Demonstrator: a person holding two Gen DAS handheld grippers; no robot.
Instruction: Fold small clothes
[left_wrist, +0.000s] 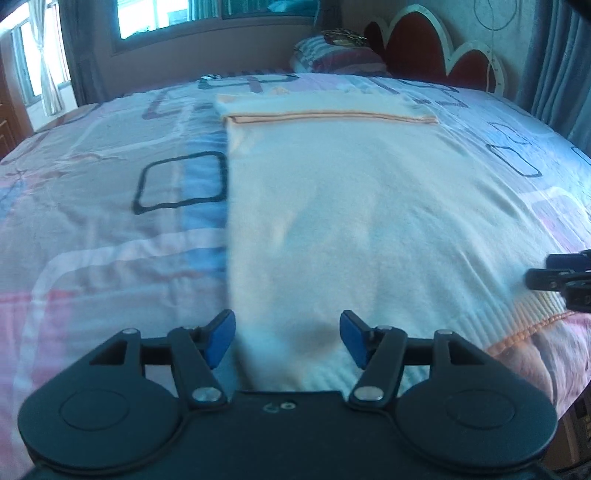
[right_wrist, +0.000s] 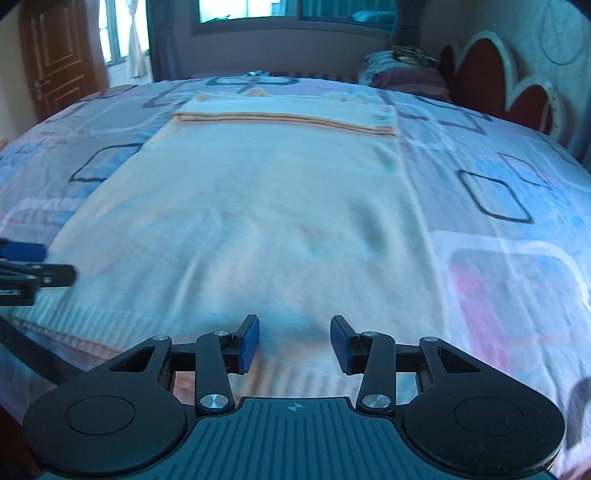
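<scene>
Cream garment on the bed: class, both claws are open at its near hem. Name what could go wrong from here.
1. The left claw straddles the cream garment's left edge, so it might pinch the bedsheet too.
2. The right claw sits further in along the hem, so lifting could fold it crooked.

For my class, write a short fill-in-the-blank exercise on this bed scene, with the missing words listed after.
1. The cream garment lies flat on the patterned ____.
2. Both the left tongs and the right tongs stand ____.
3. The pads on the tongs are coloured ____.
4. A pillow rests beside the red ____.

Missing words: bedspread; open; blue; headboard
</scene>
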